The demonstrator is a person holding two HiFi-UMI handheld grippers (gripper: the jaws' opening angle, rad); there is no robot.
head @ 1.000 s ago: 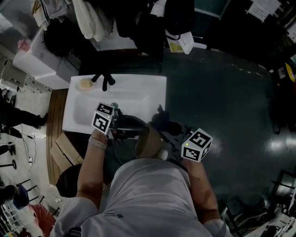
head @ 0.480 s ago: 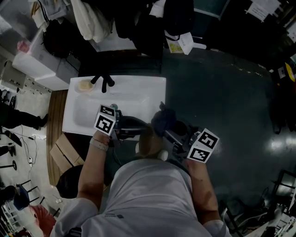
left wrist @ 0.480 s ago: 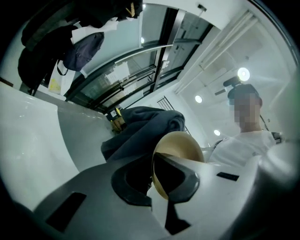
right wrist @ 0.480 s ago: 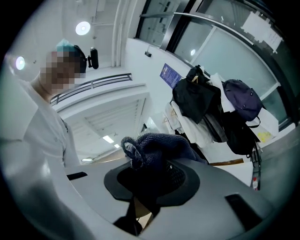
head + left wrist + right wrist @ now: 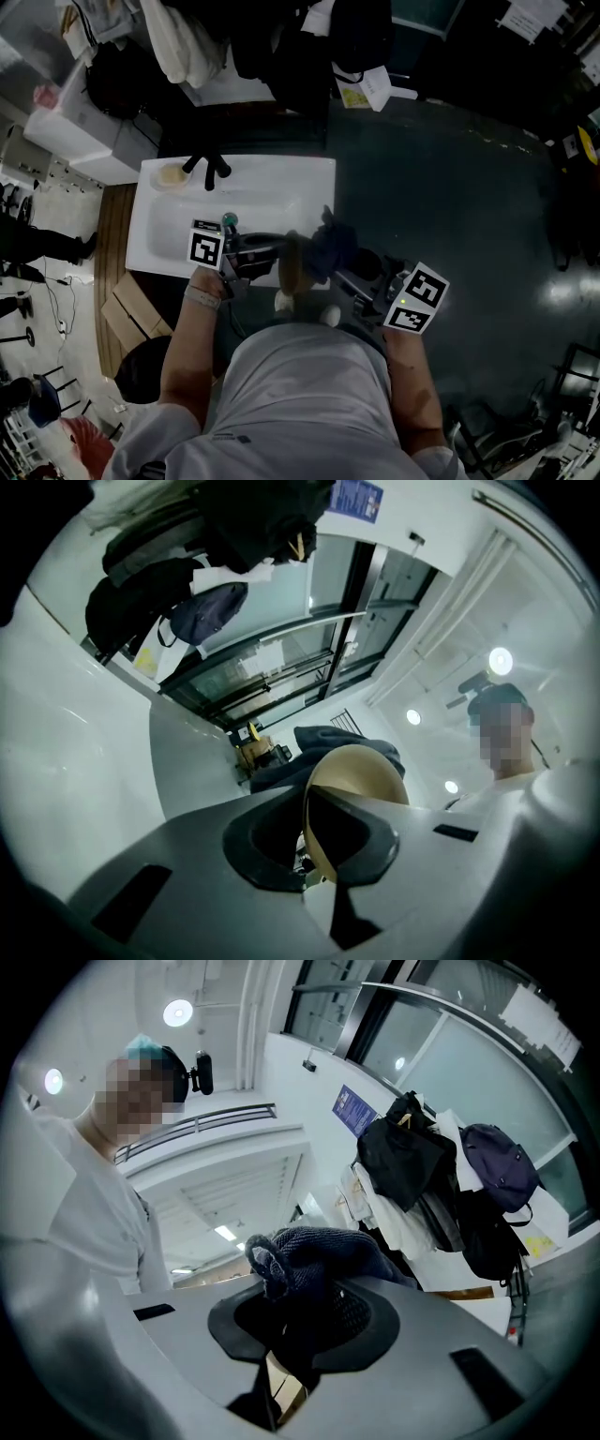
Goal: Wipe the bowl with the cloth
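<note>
A tan bowl (image 5: 292, 262) is held on edge in front of the person, above the near rim of a white sink (image 5: 272, 192). My left gripper (image 5: 267, 251) is shut on its rim; in the left gripper view the bowl (image 5: 361, 780) rises between the jaws, with the cloth (image 5: 323, 742) behind it. My right gripper (image 5: 342, 267) is shut on a dark blue cloth (image 5: 328, 246), which presses against the bowl's right side. In the right gripper view the bunched knitted cloth (image 5: 314, 1255) fills the jaws and hides the bowl.
A black tap (image 5: 211, 167) and a soap dish (image 5: 172, 172) sit at the sink's far edge. Cardboard boxes (image 5: 131, 305) lie on the floor to the left. Bags and clothes (image 5: 281, 47) hang beyond the sink. Dark floor (image 5: 450, 206) spreads to the right.
The bowl has turned more on edge and moved up toward the sink. The right gripper has carried the cloth up and left onto the bowl. The left gripper's cube has rotated.
</note>
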